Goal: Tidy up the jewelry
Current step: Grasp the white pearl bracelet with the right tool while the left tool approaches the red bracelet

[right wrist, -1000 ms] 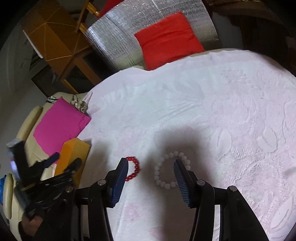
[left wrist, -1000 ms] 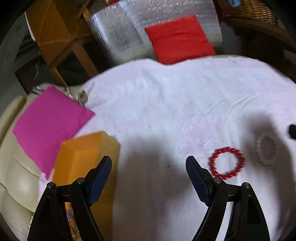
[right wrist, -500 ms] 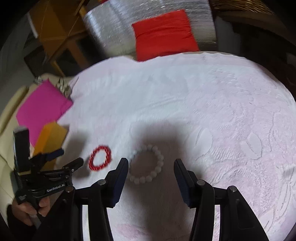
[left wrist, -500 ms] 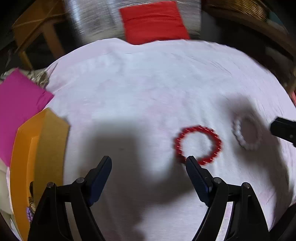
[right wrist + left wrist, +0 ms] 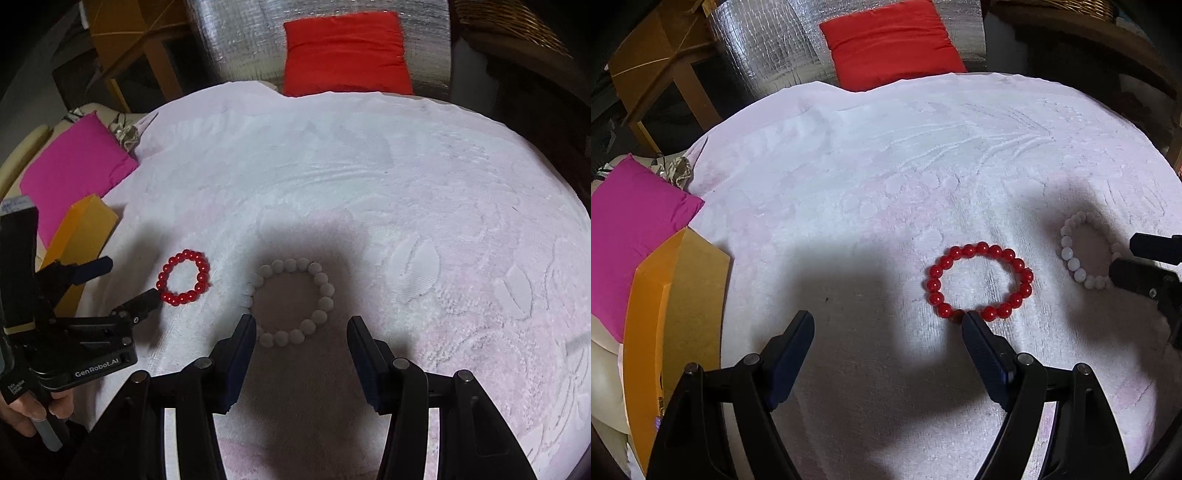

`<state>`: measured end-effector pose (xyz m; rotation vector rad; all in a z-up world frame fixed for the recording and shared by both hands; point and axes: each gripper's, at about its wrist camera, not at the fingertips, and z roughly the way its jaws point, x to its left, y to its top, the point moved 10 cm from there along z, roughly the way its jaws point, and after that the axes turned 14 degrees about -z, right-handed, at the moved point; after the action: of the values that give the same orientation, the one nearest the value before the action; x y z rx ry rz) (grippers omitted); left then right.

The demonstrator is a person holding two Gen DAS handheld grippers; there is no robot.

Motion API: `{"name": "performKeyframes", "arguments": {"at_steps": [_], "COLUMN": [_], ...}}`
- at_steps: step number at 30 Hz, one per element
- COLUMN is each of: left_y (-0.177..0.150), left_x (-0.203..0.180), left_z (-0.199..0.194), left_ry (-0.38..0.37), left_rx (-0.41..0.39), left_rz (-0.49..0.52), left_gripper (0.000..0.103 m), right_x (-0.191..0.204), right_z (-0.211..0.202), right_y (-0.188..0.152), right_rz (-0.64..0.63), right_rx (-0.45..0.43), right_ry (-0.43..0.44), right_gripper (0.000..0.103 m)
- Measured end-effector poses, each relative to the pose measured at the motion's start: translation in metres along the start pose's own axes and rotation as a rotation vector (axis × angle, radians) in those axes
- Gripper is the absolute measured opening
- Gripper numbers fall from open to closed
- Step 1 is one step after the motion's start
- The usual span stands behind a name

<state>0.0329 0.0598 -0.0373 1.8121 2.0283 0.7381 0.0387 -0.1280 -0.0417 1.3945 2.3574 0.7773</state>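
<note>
Poised over a pale pink towel: left gripper, fingers wide and empty, just short of the red bracelet; right gripper, jaws opening, nothing gripped, above the white bracelet. Left of both, an orange box.

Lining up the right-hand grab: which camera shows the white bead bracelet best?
The right wrist view: the white bead bracelet lies whole and centred just ahead of the right gripper, whose jaws are opening. The left wrist view catches it at the frame edge, partly hidden.
</note>
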Motion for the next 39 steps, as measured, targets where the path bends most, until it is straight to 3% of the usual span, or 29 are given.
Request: {"name": "performKeyframes", "arguments": {"at_steps": [2, 9, 17, 21, 28, 31, 33, 35, 39], "left_y": [0.001, 0.004, 0.005, 0.006, 0.008, 0.009, 0.009, 0.010, 0.009], "left_x": [0.001, 0.006, 0.005, 0.002, -0.007, -0.008, -0.009, -0.011, -0.012], "left_z": [0.000, 0.003, 0.003, 0.002, 0.000, 0.001, 0.002, 0.003, 0.005], "left_ry": [0.000, 0.005, 0.015, 0.015, 0.011, 0.008, 0.007, 0.004, -0.009], "left_rx": [-0.004, -0.005, -0.015, -0.025, -0.039, -0.038, -0.036, -0.034, -0.026], "left_rz": [0.000, -0.003, 0.005, 0.016, 0.036, 0.038, 0.038, 0.036, 0.028], "left_gripper": [0.083, 0.083, 0.083, 0.083, 0.083, 0.083, 0.083, 0.083, 0.083], "right_x": [0.005, 0.006, -0.010, -0.017, -0.021, -0.025, -0.028, -0.029, -0.027], "right_z": [0.005, 0.019, 0.024, 0.024, 0.022, 0.019, 0.018, 0.016, 0.026], "right_y": [0.000, 0.003, 0.013, 0.017, 0.015, 0.012, 0.013, 0.016, 0.024], "right_rz": [-0.035, -0.124, -0.109, -0.095, -0.090, -0.052, -0.034, -0.022, -0.030], "right_rx": [0.008, 0.011, -0.016, -0.021, -0.015, -0.006, -0.010, -0.031, -0.024], "right_ry": [-0.003, -0.071, -0.131, -0.130, -0.119, -0.077, -0.067, -0.069, -0.075], "right_gripper": [0.065, 0.064, 0.030, 0.024, 0.024, 0.027, 0.053, 0.063, 0.063]}}
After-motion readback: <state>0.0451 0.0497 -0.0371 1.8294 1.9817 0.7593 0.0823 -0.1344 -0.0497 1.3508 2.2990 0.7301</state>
